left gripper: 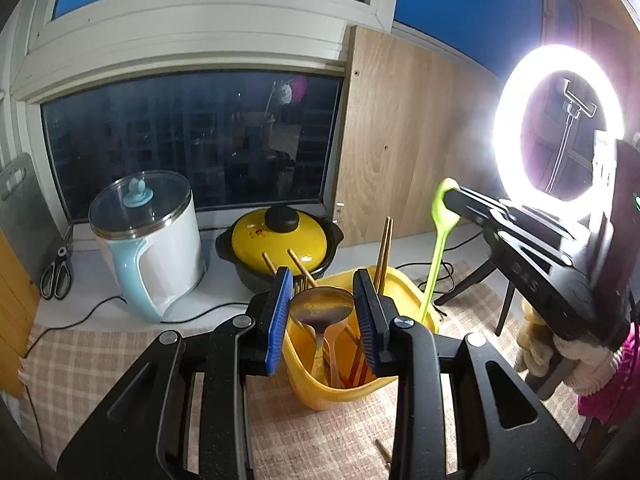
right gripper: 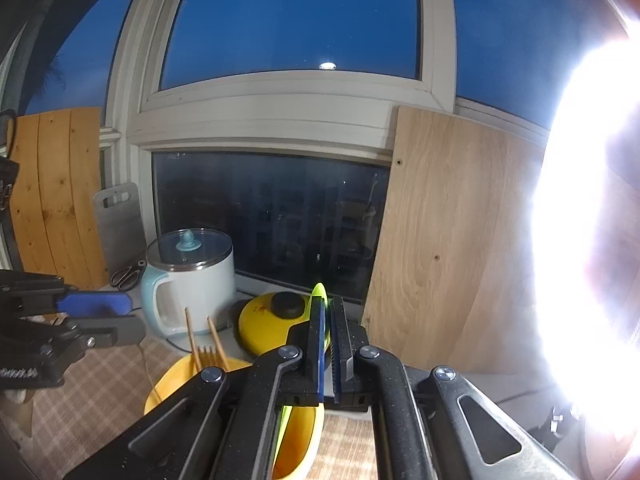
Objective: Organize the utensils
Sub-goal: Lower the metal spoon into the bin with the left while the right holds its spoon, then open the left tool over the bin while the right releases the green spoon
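A yellow utensil holder [left gripper: 340, 376] stands on the checked cloth and holds a metal ladle [left gripper: 322, 304], wooden spoons, chopsticks [left gripper: 384, 252] and a fork. My left gripper [left gripper: 326, 316] is open, its blue pads on either side of the ladle's bowl above the holder. My right gripper [right gripper: 329, 344] is shut on a green spoon [left gripper: 438, 240], gripping its bowl end, with the handle reaching down into the holder [right gripper: 296, 440]. The right gripper shows in the left wrist view [left gripper: 456, 196]; the left gripper shows in the right wrist view [right gripper: 104, 316].
A white and blue electric kettle [left gripper: 152, 248] and a yellow-lidded black pot [left gripper: 280, 244] stand behind the holder by the window. Scissors [left gripper: 58, 276] lie at the far left. A bright ring light [left gripper: 560, 128] on a tripod stands at the right. A cable runs across the cloth.
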Demonstrator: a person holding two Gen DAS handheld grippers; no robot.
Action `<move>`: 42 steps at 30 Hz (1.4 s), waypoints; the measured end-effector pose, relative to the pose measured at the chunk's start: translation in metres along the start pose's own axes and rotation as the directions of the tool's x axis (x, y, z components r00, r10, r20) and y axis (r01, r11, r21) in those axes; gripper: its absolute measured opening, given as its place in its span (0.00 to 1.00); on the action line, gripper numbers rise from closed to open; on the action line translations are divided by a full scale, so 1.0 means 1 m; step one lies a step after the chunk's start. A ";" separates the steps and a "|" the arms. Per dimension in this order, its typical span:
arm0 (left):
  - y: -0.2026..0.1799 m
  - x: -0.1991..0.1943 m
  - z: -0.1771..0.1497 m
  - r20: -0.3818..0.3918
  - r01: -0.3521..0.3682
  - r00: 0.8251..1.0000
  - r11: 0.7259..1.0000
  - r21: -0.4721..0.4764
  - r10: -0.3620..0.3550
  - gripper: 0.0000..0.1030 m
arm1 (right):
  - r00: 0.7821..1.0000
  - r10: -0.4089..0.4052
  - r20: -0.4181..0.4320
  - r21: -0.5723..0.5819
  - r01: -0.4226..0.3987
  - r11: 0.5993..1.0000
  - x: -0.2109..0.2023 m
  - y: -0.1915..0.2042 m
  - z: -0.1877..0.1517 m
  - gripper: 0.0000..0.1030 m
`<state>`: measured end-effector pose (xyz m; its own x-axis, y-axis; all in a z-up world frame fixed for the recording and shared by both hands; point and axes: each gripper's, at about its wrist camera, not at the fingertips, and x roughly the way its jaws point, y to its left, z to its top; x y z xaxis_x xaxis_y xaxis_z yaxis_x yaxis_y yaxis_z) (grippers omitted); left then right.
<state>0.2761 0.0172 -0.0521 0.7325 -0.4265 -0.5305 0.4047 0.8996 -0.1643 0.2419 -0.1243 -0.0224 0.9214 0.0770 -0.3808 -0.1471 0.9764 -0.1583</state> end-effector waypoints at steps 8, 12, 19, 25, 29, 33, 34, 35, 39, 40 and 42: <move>0.001 0.010 -0.013 -0.039 -0.006 0.999 1.000 -0.023 0.005 0.30 | 0.996 0.042 -0.078 0.040 -0.039 0.998 -0.001 0.001 -0.028 0.00; 0.001 0.011 -0.014 -0.046 -0.003 0.999 0.999 -0.034 0.001 0.30 | 0.993 0.060 -0.103 0.053 -0.055 0.997 -0.002 -0.002 -0.034 0.00; -0.003 0.009 -0.014 -0.047 -0.016 0.999 1.000 -0.019 0.015 0.30 | 0.989 0.081 -0.120 0.067 -0.073 0.995 -0.003 -0.005 -0.036 0.17; -0.005 0.000 -0.014 -0.033 -0.037 0.999 0.999 -0.008 0.037 0.30 | 0.991 0.079 -0.109 0.071 -0.072 0.995 -0.010 -0.007 -0.036 0.27; -0.005 -0.007 -0.015 -0.025 -0.044 0.999 0.999 -0.010 0.044 0.30 | 0.991 0.078 -0.106 0.079 -0.070 0.994 -0.018 -0.010 -0.038 0.33; -0.008 -0.014 -0.017 -0.017 -0.046 0.999 0.999 -0.011 0.046 0.31 | 0.992 0.076 -0.097 0.093 -0.067 0.993 -0.029 -0.014 -0.040 0.44; -0.009 -0.017 -0.018 -0.015 -0.048 0.999 0.999 -0.010 0.048 0.31 | 0.993 0.077 -0.095 0.097 -0.067 0.993 -0.031 -0.015 -0.040 0.46; -0.010 -0.018 -0.019 -0.015 -0.049 0.999 0.999 -0.008 0.048 0.30 | 0.993 0.077 -0.093 0.100 -0.068 0.993 -0.034 -0.016 -0.041 0.47; -0.017 -0.026 -0.023 -0.009 -0.060 0.998 0.998 0.010 0.060 0.31 | 0.994 0.077 -0.081 0.102 -0.069 0.992 -0.049 -0.017 -0.046 0.65; -0.019 -0.029 -0.024 -0.008 -0.063 0.998 0.998 0.014 0.063 0.31 | 0.994 0.074 -0.075 0.101 -0.066 0.993 -0.053 -0.018 -0.047 0.71; -0.025 -0.033 -0.028 -0.006 -0.071 0.997 0.997 0.026 0.071 0.31 | 0.996 0.064 -0.058 0.103 -0.058 0.993 -0.061 -0.019 -0.050 0.79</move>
<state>0.2260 0.0114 -0.0534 0.7563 -0.3610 -0.5455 0.3660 0.9247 -0.1046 0.1704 -0.1580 -0.0413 0.8875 0.1279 -0.4428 -0.1627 0.9858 -0.0414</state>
